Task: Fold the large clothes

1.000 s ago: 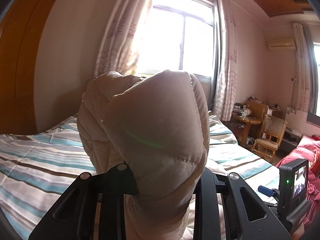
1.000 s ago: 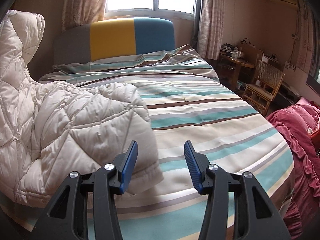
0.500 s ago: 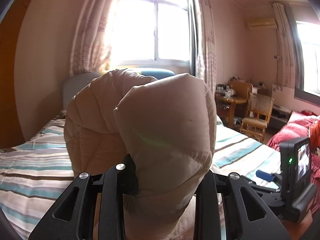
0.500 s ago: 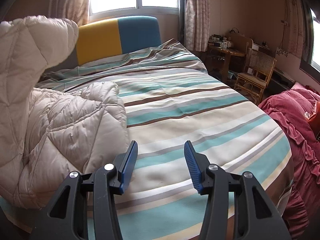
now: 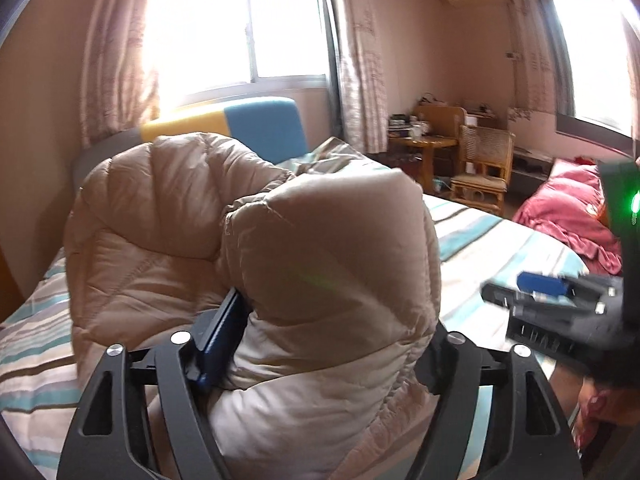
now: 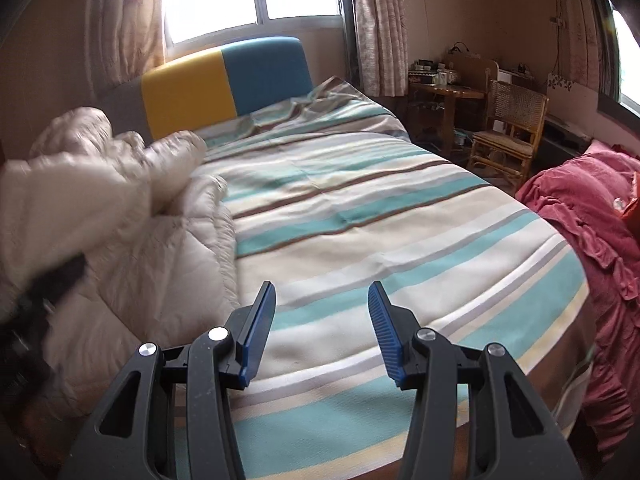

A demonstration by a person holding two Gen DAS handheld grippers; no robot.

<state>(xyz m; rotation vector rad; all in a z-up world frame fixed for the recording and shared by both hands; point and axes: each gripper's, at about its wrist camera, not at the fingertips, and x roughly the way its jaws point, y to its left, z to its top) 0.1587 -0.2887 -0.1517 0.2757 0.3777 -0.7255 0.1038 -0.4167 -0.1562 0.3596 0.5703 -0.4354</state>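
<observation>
While your left gripper (image 5: 320, 344) clamps a thick fold of the beige quilted down coat (image 5: 320, 280), the padding bulges up between and over its fingers, hiding the right one. Compared with a second ago, this view has swung rightward: the yellow-and-blue padded headboard (image 5: 240, 120) now shows behind the coat, and your blurred right gripper (image 5: 560, 304) sits at the right edge. From the right wrist, your right gripper (image 6: 322, 324) stands wide and holds nothing above the striped bedspread (image 6: 400, 220). The coat (image 6: 132, 240) lies heaped to its left, farther from the fingers than before, with the left gripper (image 6: 52, 280) blurred against it.
</observation>
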